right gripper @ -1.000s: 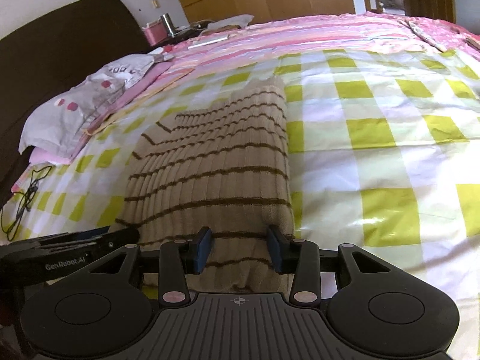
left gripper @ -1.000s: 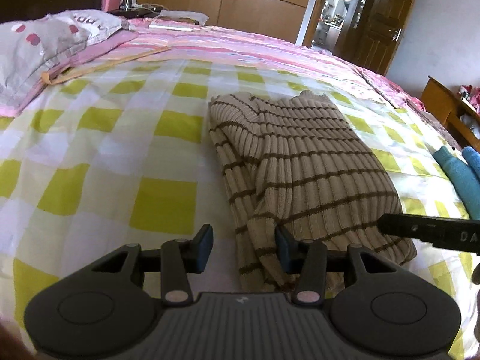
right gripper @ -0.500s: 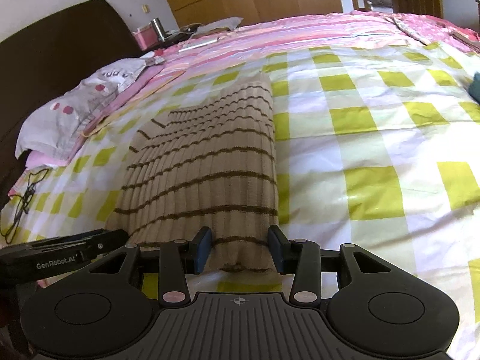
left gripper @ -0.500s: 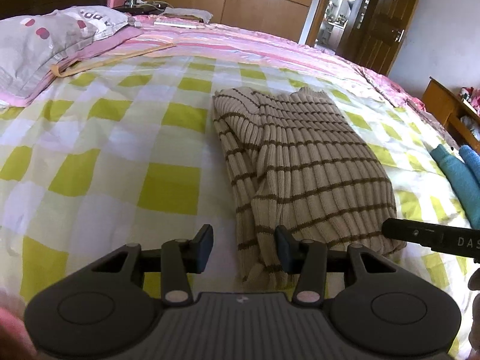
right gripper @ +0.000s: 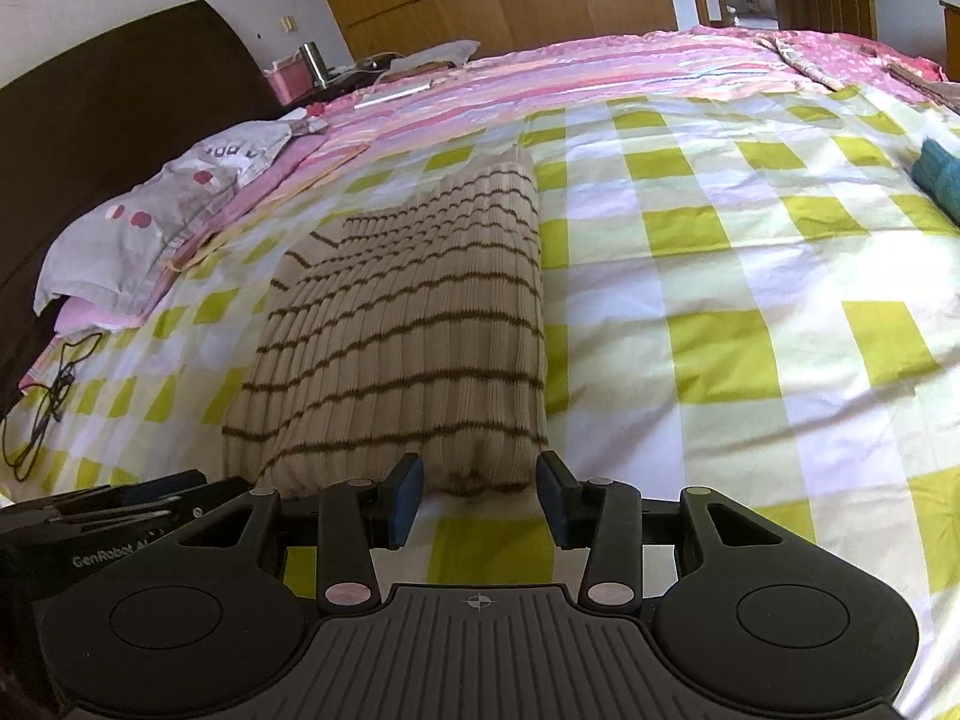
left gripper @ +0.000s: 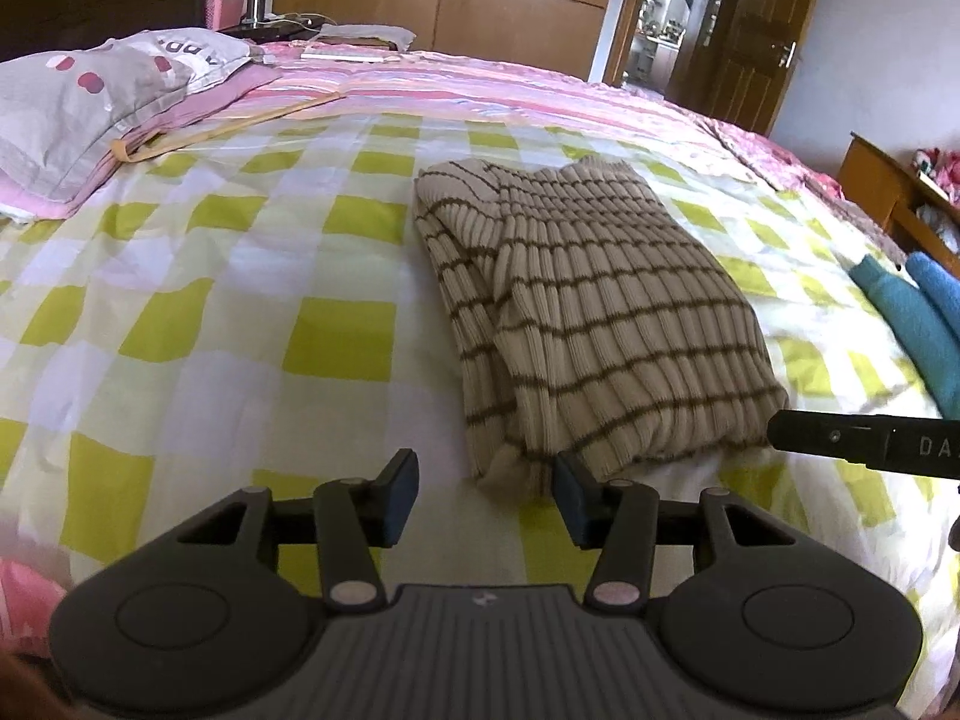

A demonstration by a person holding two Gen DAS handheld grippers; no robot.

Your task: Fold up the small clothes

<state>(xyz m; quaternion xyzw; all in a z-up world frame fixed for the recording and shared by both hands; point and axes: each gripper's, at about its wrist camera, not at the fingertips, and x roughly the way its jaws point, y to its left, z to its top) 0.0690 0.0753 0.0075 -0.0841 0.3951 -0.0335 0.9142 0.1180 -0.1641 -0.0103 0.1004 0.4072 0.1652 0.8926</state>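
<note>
Folded striped sweater lies on the checked bedspread, left tongs gaping before it.

Bed had a yellow-white checked cover. Folded beige striped sweater lay mid-bed. Grey dotted pillow sat on pink bedding by the headboard, blue cloth at the right edge, black cable near the pillow.

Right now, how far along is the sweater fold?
Done: the sweater lies folded in a compact block on the bed. In hand: nothing; both left tongs and right tongs are open, short of its near edge. Left: possibly another fold; the blue garment at the side.
</note>
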